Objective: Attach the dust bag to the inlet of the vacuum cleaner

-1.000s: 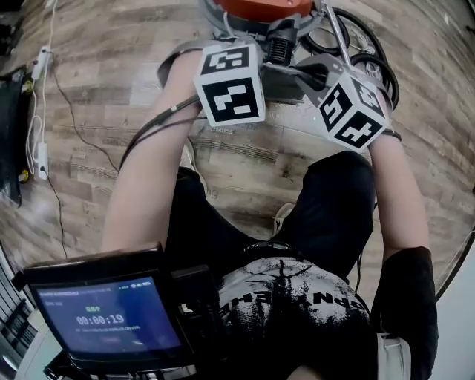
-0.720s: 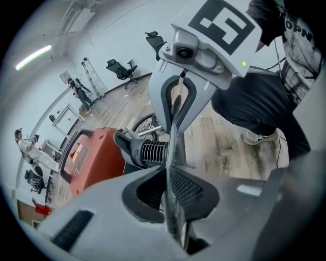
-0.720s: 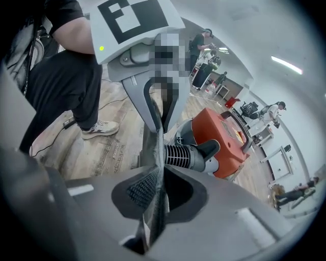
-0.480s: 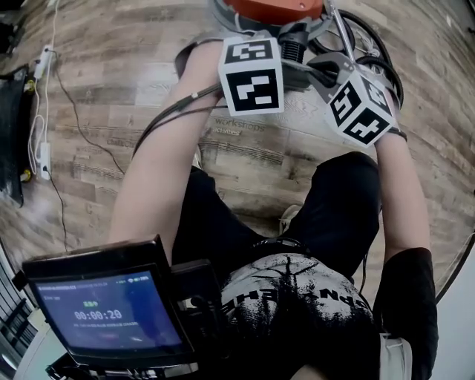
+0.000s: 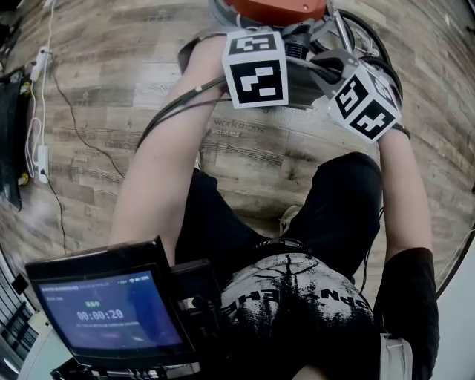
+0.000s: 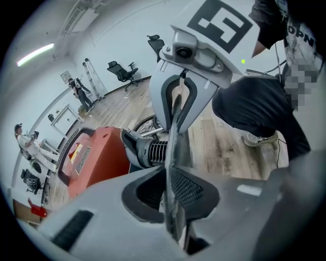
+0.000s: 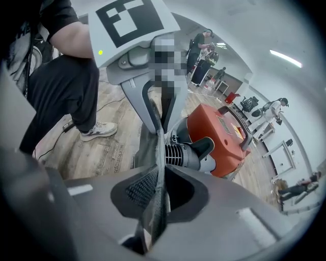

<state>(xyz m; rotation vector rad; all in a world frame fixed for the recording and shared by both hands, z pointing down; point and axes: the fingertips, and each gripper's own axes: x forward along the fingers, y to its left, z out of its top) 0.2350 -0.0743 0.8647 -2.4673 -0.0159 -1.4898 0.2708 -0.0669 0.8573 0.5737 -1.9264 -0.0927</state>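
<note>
The orange vacuum cleaner (image 5: 271,9) lies on the wood floor, its black ribbed inlet (image 6: 153,153) pointing towards me. The two grippers face each other just in front of it, with the grey dust bag (image 6: 173,130) stretched between them. My left gripper (image 6: 170,171) is shut on one edge of the fabric. My right gripper (image 7: 159,178) has the other edge of the dust bag (image 7: 155,145) between its pads. Its jaws have just been opening a little, and the fabric is still pinched. The inlet (image 7: 178,153) sits right behind the bag.
A coiled black hose (image 5: 371,52) lies right of the vacuum. A power strip with cable (image 5: 41,159) runs along the left floor. A tablet screen (image 5: 104,312) is at the bottom left. People and office chairs (image 6: 122,71) are far behind.
Both marker cubes sit slightly higher and further right in the head view, and the vacuum has shifted much the same way. Both grippers still hold the bag.
</note>
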